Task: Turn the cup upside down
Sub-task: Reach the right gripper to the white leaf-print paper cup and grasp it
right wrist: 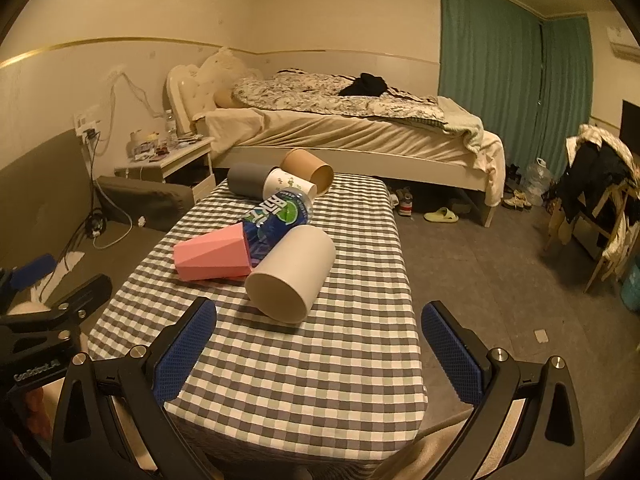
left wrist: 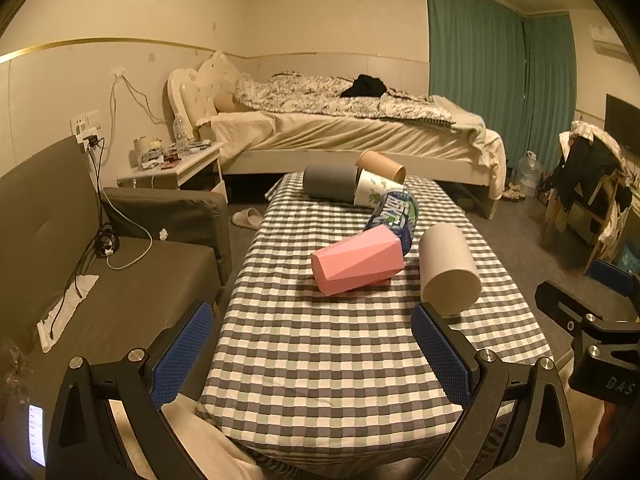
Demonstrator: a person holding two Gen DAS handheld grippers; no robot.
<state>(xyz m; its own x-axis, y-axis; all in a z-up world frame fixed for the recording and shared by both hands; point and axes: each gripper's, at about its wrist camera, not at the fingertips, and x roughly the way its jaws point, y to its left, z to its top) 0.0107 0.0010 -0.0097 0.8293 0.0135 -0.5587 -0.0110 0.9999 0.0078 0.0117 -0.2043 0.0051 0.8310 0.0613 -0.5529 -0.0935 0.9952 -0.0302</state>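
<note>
Several cups lie on their sides on a checkered table [left wrist: 320, 360] [right wrist: 320, 380]. Nearest is a cream cup [left wrist: 448, 272] [right wrist: 292, 276], its mouth facing me. Beside it lies a pink faceted cup [left wrist: 356, 264] [right wrist: 212, 258], then a blue printed cup [left wrist: 394, 216] [right wrist: 276, 216], a white cup with green print [left wrist: 370, 194] [right wrist: 286, 186], a grey cup [left wrist: 330, 182] [right wrist: 244, 178] and a brown paper cup [left wrist: 380, 165] [right wrist: 308, 170]. My left gripper [left wrist: 312, 356] is open and empty short of the pink cup. My right gripper [right wrist: 318, 352] is open and empty just short of the cream cup.
A grey sofa [left wrist: 100, 280] stands left of the table, a nightstand [left wrist: 176, 168] and a bed [left wrist: 340, 128] behind it. A chair with clothes [right wrist: 600, 200] stands at the right. Slippers [right wrist: 440, 215] lie on the floor.
</note>
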